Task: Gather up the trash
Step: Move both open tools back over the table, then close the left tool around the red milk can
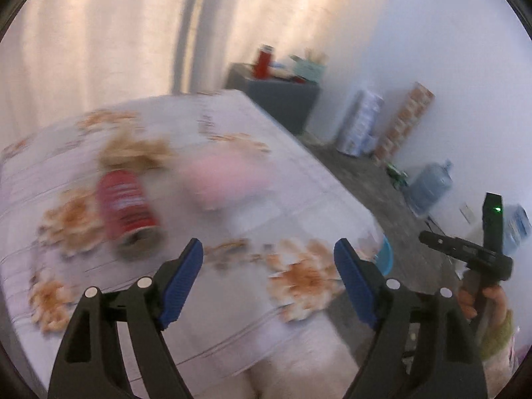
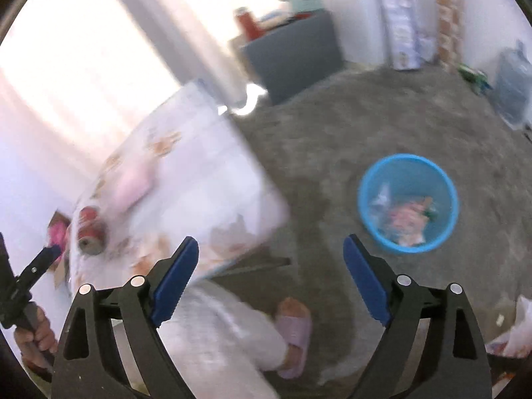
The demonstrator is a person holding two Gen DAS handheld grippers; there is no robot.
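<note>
On the floor, right of the table: a blue basket (image 2: 408, 203) stands upright and apart from the table, with open floor all round it.
Basket contents: crumpled wrappers (image 2: 407, 219), pinkish and clear, lie at the bottom; blur hides what each one is.
Table (image 1: 232, 126): covered by a pale cloth with orange flowers; its near right corner juts toward the basket, and the cloth hangs over the edges.
Can (image 1: 128, 211): red, lying on its side on the left part of the table, its open end toward the near edge.
Pink thing (image 1: 226, 179): soft and blurred, just right of the can, farther in on the table; I cannot tell what it is.
Left gripper (image 1: 268, 259): jaws spread wide with nothing between them, over the near edge of the table, right of the can.
Right gripper (image 2: 271, 259): jaws spread wide and empty, over bare floor between the table corner and the basket.
Far side: a dark cabinet (image 2: 296, 53) by the wall, with a red bottle (image 2: 247, 25) on it.
Right wall: water jugs (image 1: 430, 188) and tall packs (image 1: 360, 123) along it.
Near edge: a leg in pale trousers and a slippered foot (image 2: 294, 332) stand on the floor beside the table.
</note>
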